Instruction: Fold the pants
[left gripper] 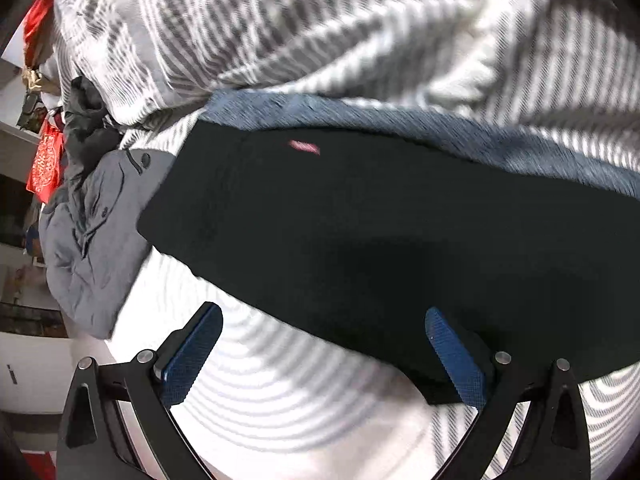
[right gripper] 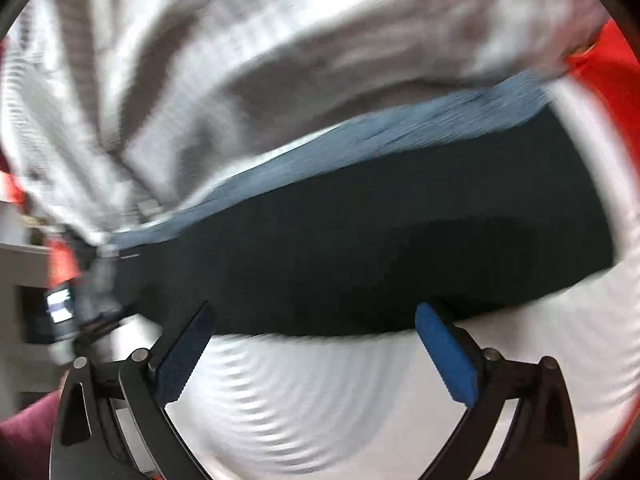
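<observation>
Black pants lie flat across a grey-and-white striped bedsheet, with a small red label near their far edge. They lie on top of blue jeans that show along the far side. My left gripper is open and empty, its jaws wide, just at the near edge of the pants. In the right wrist view the black pants and the jeans show again, blurred. My right gripper is open and empty at the pants' near edge.
A rumpled striped duvet is heaped behind the pants. A grey garment and a dark garment lie at the left bed edge. Red items and shelves stand further left. A red object is at the right.
</observation>
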The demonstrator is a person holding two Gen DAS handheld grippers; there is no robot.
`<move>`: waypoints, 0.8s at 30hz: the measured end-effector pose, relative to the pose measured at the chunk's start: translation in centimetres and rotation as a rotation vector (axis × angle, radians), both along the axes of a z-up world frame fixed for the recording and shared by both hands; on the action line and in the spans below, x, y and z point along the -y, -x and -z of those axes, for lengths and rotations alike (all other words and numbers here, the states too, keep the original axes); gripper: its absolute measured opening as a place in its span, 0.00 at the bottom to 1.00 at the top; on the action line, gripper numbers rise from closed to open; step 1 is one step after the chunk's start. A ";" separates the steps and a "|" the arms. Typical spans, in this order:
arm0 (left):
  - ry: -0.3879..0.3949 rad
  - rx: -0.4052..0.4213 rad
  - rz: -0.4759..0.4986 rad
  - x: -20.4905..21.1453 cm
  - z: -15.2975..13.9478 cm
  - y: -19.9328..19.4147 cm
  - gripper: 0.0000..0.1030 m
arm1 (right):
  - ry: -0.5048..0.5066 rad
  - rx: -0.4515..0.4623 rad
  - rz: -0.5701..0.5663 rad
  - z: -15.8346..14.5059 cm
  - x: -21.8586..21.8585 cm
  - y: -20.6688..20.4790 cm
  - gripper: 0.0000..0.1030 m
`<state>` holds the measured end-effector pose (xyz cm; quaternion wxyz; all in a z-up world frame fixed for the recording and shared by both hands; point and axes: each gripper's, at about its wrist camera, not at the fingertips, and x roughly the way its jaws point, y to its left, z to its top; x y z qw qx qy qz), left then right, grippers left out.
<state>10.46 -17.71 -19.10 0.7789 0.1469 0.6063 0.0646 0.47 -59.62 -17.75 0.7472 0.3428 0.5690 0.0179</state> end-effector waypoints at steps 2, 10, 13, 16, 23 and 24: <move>0.009 0.020 0.016 -0.7 -0.3 -0.9 1.00 | -0.150 0.016 -0.020 0.7 -3.9 0.1 0.98; 0.072 0.016 0.120 -3.5 2.8 -3.8 0.99 | -0.380 -0.024 -0.021 5.6 -18.3 0.0 0.76; 0.100 -0.010 0.140 -4.3 4.3 -4.0 0.92 | -0.403 -0.040 0.016 7.6 -21.6 -0.7 0.63; 0.179 -0.009 0.190 -5.4 4.6 -4.1 0.92 | -0.384 -0.048 0.023 8.9 -24.7 -1.1 0.58; 0.246 -0.008 0.260 -6.5 4.9 -4.4 0.93 | -0.332 -0.036 0.033 10.3 -27.8 -2.3 0.52; 0.253 -0.005 0.268 -6.6 4.9 -4.3 0.93 | -0.326 -0.034 0.033 10.3 -28.1 -2.8 0.52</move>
